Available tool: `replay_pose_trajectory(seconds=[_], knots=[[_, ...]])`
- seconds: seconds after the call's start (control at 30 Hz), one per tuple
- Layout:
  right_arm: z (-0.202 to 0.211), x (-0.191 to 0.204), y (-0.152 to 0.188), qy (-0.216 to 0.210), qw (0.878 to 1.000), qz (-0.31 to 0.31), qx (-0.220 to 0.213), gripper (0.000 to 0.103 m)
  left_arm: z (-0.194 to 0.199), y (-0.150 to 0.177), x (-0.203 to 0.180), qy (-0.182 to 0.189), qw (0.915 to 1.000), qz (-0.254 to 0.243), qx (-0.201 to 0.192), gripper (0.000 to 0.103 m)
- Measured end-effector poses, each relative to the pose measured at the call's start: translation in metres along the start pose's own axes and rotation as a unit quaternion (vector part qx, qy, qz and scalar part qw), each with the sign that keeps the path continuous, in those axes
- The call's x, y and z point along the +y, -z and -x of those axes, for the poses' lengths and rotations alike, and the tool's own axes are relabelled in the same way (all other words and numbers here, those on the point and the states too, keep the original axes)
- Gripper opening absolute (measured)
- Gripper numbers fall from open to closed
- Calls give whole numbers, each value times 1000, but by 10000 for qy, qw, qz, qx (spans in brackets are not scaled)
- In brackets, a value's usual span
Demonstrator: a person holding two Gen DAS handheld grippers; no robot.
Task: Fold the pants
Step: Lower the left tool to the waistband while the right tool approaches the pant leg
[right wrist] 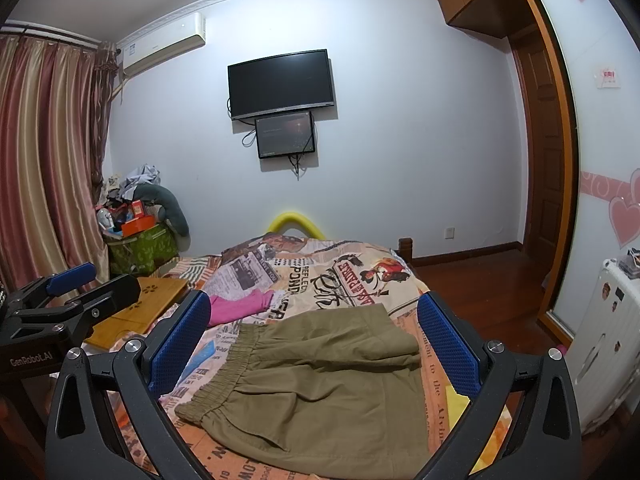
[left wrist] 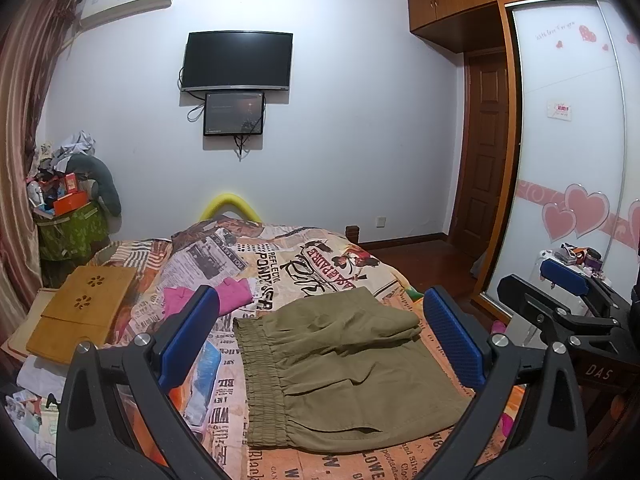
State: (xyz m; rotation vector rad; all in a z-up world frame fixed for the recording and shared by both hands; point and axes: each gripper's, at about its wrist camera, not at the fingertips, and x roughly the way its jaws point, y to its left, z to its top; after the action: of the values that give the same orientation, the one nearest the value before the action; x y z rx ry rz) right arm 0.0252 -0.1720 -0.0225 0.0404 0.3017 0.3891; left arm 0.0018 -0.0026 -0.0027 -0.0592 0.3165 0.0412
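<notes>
We see a bed (left wrist: 304, 256) with a newsprint-patterned cover filling the lower middle of both views, under a pale wall carrying a dark television (left wrist: 237, 61). At the left edge hang striped curtains (right wrist: 44, 152); beside them a green bag (right wrist: 140, 250) is heaped with boxes and clothes. The olive pants (left wrist: 344, 364) lie folded on the cover at lower centre, a pink garment (left wrist: 224, 296) just beyond. Our left gripper (left wrist: 320, 332) and right gripper (right wrist: 314, 340) both gape wide above the pants, grasping nothing.
</notes>
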Motion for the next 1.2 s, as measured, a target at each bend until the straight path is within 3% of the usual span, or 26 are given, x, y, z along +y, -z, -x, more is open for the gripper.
replay_pose_trajectory(seconds=[0.33,0.57,0.8,1.07,1.2], knots=[[-15,-3,2,77,9999,21,138,103,-19,-1,5,-37,9999,-4,150,103],[-41,-21,11,336,9988,28,354,103,-55,-2,14,-231,9992,-39,320,103],[-73,-48,24,656,9951,27,733,103,-110,12,32,-166,9954,174,930,103],[-110,-80,48,926,9865,121,1343,103,-183,42,59,-661,9845,211,1612,103],[-130,-96,64,920,9806,125,1725,103,-218,60,70,-625,9774,130,2013,103]])
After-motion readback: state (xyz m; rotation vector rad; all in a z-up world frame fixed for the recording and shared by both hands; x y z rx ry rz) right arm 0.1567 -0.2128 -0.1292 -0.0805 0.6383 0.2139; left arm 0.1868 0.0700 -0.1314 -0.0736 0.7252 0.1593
